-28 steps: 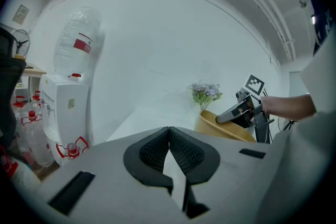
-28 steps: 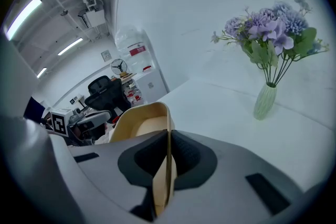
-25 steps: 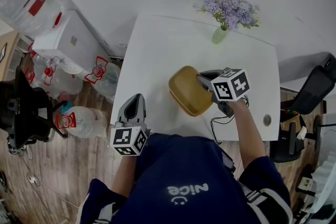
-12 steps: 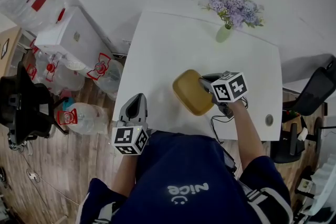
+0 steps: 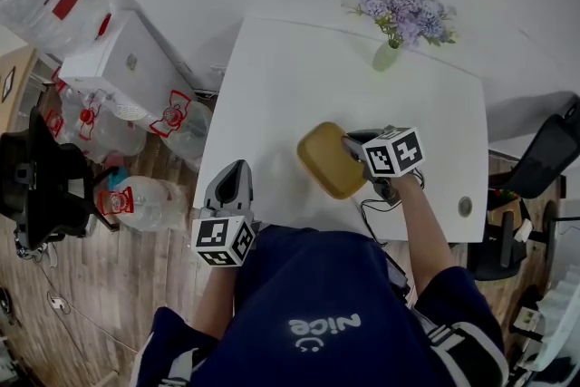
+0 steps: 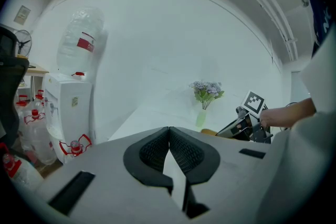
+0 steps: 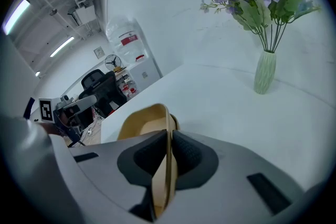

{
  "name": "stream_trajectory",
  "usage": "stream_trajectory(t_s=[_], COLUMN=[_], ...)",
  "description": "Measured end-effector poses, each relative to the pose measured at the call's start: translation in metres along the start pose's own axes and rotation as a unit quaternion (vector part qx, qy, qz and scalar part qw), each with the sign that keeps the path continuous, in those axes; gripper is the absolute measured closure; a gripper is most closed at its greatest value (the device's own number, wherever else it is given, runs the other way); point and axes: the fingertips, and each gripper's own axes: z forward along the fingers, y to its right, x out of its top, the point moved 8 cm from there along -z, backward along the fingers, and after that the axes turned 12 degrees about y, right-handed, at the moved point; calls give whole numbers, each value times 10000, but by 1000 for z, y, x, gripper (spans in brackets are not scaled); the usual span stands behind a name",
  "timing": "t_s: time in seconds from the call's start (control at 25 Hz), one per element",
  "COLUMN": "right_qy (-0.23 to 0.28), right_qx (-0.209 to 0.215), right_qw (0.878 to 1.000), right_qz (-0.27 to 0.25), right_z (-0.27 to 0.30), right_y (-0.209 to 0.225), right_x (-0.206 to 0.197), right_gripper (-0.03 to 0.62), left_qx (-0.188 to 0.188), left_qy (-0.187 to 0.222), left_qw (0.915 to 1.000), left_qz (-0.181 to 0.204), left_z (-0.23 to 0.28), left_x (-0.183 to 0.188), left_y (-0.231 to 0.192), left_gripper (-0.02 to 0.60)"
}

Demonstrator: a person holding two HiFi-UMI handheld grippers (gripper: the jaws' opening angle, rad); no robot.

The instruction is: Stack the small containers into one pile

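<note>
A tan shallow container [image 5: 328, 160] hangs tilted over the white table [image 5: 299, 77] near its front middle. My right gripper [image 5: 349, 143] is shut on its rim from the right. In the right gripper view the thin tan rim [image 7: 167, 128] runs between the shut pads, and the container's bowl [image 7: 139, 126] shows beyond them. My left gripper [image 5: 236, 172] hovers at the table's front left edge, shut and holding nothing. Its pads [image 6: 181, 152] meet in the left gripper view, where the right gripper [image 6: 247, 124] shows far off.
A green vase [image 5: 384, 58] of purple flowers stands at the table's far right side, also in the right gripper view as the vase [image 7: 265, 72]. A black cable [image 5: 370, 213] lies near the front edge. A water dispenser [image 5: 122, 68] and bottles stand left of the table.
The right gripper with the tan container has drawn slightly back towards the person. The left gripper has stayed in place.
</note>
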Motion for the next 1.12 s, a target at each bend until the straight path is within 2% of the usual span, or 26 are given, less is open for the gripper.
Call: stream_trajectory(t_s=[0.24,0.44,0.48,0.52,0.56,0.76,0.84,0.96,1.12], right_qy=[9,110,168,240,327,1060,1608,2499,3234], right_qx=[-109,66,88,108,116,-206,-407,-784,-1452], right_qw=[9999,9999,9998,9996,9993,9940,9859,9644,9350], right_qz=[21,47,74,101,114,149,232,356,115], right_z=[4,2,0,-3,-6,-29,-45,-75,-115], right_y=[2,-2,-3,-3,-3,1,4,8,11], right_x=[-3,-4,-3,-2,0,12,19,26,29], right_gripper=[537,530,508,452,425,419,419,419,419], left_qx=[-81,-160,-187,-214,-240,-375,-429,-484,-621], left_qy=[-48,-37,-27,-18,-9,38,64,146,381], left_qw=[10000,9999,9998,9998,9997,9993,9991,9987,9973], left_qz=[26,39,36,33,30,-8,-26,-37,75], left_z=[6,12,13,14,15,22,24,25,30], left_x=[1,2,3,4,5,8,9,13,25], left_y=[2,4,5,6,7,12,14,17,25], left_gripper=[561,561,561,561,561,561,561,561,561])
